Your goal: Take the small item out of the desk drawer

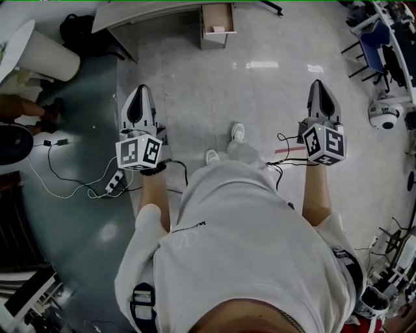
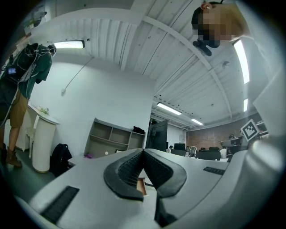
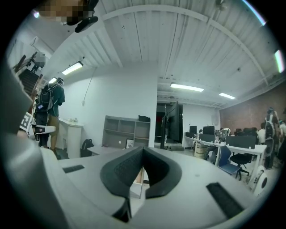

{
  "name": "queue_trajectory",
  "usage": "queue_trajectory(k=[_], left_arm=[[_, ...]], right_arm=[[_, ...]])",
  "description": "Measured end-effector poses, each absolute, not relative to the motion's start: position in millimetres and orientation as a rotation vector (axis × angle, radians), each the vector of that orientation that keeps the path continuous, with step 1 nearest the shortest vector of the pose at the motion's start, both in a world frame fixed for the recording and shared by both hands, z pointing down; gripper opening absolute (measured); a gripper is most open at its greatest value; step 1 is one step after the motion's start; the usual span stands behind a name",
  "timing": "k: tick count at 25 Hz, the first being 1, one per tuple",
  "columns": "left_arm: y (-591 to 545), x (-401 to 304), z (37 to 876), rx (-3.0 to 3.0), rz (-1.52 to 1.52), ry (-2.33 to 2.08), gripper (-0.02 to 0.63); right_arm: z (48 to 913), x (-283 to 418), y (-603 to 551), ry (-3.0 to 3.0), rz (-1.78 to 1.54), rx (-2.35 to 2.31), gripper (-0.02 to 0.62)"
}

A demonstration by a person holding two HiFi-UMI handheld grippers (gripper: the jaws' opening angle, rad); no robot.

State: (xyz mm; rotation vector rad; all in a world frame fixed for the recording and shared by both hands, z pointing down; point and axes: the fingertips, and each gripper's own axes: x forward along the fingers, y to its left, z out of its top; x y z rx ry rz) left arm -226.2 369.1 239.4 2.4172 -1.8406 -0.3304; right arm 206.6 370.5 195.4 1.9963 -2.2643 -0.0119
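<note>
Straight ahead on the floor stands a small wooden desk drawer unit (image 1: pixel 216 25), its drawer pulled open under the grey desk (image 1: pixel 149 12). Inside it lies a small pink item (image 1: pixel 218 28). I hold both grippers level and well short of the drawer, one on either side of my body. My left gripper (image 1: pixel 141 89) is shut with nothing in it, its pads meeting at the tip (image 2: pixel 143 151). The right gripper (image 1: pixel 317 83) is likewise shut and empty (image 3: pixel 143 147). Through the gap under each pair of jaws a slice of the wooden drawer (image 2: pixel 141 185) (image 3: pixel 136 181) shows.
A white round bin (image 1: pixel 49 55) and a black backpack (image 1: pixel 78 29) stand at the desk's left end. Cables and a power strip (image 1: pixel 114 183) lie on the floor by my left side. A blue chair (image 1: pixel 374 39) and a white dome device (image 1: pixel 385 114) are on the right. Another person's legs (image 1: pixel 23 107) show at far left.
</note>
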Motion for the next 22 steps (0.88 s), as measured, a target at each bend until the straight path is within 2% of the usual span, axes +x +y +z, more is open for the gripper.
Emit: queue_trajectory(k=[22], left_arm=[[285.4,-180.8,232.3,2.430,-0.293,-1.863,0.000]], right_arm=[[223.4,229.1,272.0,-2.352,0.088,1.917,0.000]])
